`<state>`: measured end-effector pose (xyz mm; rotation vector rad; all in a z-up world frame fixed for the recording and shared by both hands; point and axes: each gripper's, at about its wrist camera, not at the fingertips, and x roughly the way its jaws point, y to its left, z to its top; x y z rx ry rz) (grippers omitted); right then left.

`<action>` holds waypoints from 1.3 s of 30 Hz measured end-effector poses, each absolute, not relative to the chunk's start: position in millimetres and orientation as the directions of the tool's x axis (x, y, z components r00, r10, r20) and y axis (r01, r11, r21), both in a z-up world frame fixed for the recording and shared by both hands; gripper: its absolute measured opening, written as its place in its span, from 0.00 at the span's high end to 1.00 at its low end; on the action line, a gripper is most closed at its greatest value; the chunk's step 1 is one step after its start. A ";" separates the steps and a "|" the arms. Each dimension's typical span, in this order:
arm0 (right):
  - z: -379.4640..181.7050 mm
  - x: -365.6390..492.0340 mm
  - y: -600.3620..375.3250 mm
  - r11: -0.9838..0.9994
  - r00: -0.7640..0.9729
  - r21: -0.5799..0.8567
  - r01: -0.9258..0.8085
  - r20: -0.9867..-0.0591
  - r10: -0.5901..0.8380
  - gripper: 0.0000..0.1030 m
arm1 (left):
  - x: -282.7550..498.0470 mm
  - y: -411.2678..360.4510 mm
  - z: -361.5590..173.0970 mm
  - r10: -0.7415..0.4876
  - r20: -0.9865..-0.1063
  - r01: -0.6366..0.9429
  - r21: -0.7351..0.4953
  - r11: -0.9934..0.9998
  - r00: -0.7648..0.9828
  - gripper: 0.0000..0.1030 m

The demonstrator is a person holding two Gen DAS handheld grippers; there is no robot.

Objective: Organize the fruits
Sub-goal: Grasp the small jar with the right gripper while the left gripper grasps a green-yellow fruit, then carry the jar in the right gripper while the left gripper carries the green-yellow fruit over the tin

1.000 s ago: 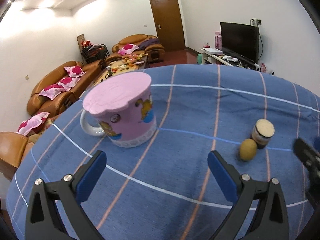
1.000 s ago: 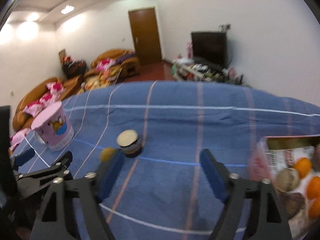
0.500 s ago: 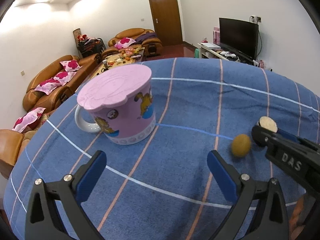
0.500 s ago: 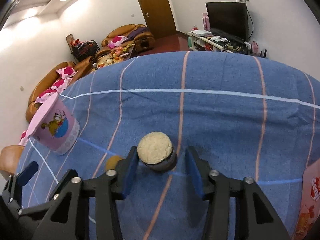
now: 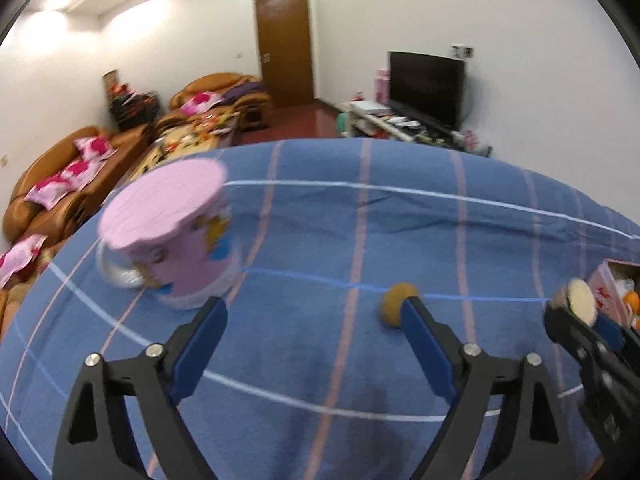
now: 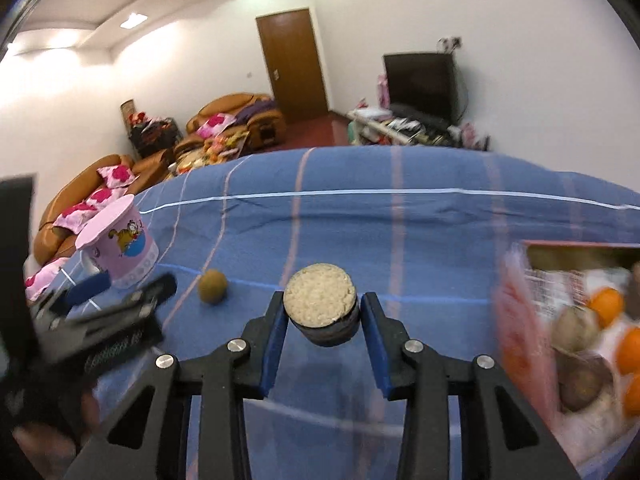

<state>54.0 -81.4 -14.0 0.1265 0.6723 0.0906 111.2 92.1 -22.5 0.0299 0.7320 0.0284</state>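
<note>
Right gripper (image 6: 322, 320) clamped on the puck (image 6: 320, 307): short dark cylinder, round top face pale cream and grainy, sides dark brown. Both blue pads touch its sides; it looks lifted off the cloth (image 6: 420, 248), shadow below it. In the left view the same puck (image 5: 580, 306) sits at the right edge, next to the box. Left gripper (image 5: 314, 328) jaws wide apart, nothing between them. Small brown-yellow round fruit (image 6: 213, 286) lies on the cloth, just behind the left gripper's right pad. Pink box (image 6: 516, 320) at right holds oranges (image 6: 606, 304) and brownish fruits, blurred. Pink cartoon mug (image 5: 176, 240) with lid stands far left, well apart from the fruit.
</note>
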 end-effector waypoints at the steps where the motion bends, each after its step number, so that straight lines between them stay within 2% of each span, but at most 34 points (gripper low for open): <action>1: -13.3 48.1 -85.7 0.989 0.786 0.140 -0.035 -0.608 0.114 0.62 | 114.9 83.9 -24.2 0.018 -0.678 0.008 0.036 0.999 0.735 0.17; 3: -9.0 31.9 -94.8 0.992 0.806 0.124 -0.022 -0.586 0.091 0.62 | 122.2 70.8 -26.4 0.002 -0.692 0.043 0.048 0.998 0.722 0.28; 10: -4.4 8.0 -110.7 0.991 0.831 0.137 -0.005 -0.550 0.080 0.62 | 158.6 48.4 -46.1 -0.001 -0.782 0.065 0.051 0.997 0.623 0.46; 12: -7.3 12.0 -113.3 0.987 0.819 0.159 -0.010 -0.565 0.100 0.62 | 160.1 53.1 -45.1 -0.035 -0.782 0.065 0.006 0.998 0.622 0.54; 16: -11.1 14.9 -113.3 0.984 0.809 0.179 -0.023 -0.574 0.124 0.62 | 157.5 55.7 -44.0 -0.055 -0.782 0.071 -0.014 0.997 0.621 0.61; 18: -11.2 17.8 -109.3 0.985 0.814 0.171 -0.024 -0.569 0.118 0.62 | 155.5 55.1 -42.2 -0.063 -0.780 0.081 -0.015 0.997 0.622 0.73; 23: -7.3 8.6 -102.9 0.992 0.843 0.129 -0.012 -0.532 0.079 0.62 | 142.3 59.3 -37.2 -0.035 -0.757 0.042 -0.010 0.999 0.653 0.73; 29: 5.2 -9.1 -87.6 0.998 0.915 -0.052 0.039 -0.400 -0.057 0.62 | 104.9 62.1 -15.0 0.069 -0.618 -0.049 0.050 0.998 0.783 0.73; 39: 6.6 -15.4 -84.7 0.997 0.918 -0.066 0.042 -0.391 -0.065 0.62 | 50.8 62.6 -1.5 0.113 -0.514 -0.085 0.079 0.993 0.850 0.73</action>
